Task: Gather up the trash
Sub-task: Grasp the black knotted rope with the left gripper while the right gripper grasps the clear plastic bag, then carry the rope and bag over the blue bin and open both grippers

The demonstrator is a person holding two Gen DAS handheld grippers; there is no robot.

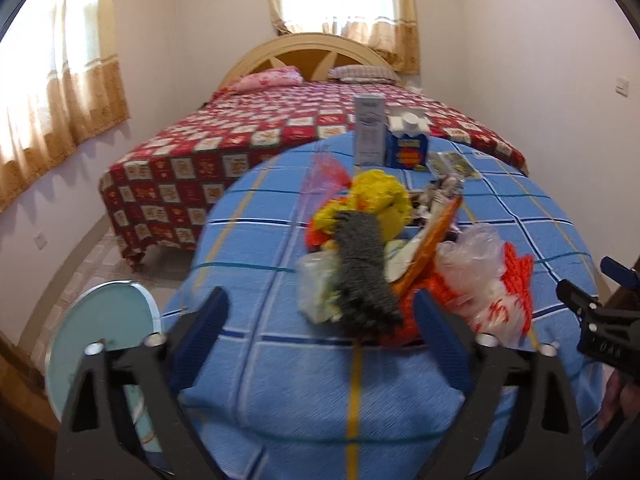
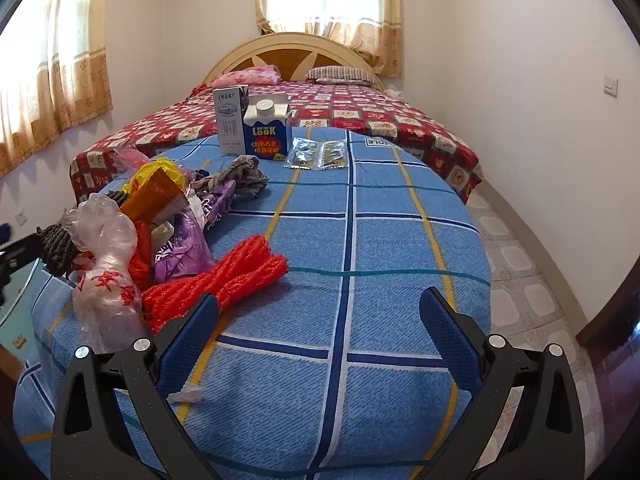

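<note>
We find both tongs, left (image 1: 320, 316) and right (image 2: 320, 312), gaping and empty, poised before the rubbish heap (image 1: 384, 252) on the table (image 2: 380, 240), presumably for picking.

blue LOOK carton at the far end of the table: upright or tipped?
Upright. The blue carton stands on its base on the blue checked tablecloth, white cap on top, beside the taller grey box.

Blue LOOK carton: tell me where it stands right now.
The blue LOOK carton stands upright at the far end of the blue checked cloth, just right of the tall grey carton, with the clear packets to its right.
</note>
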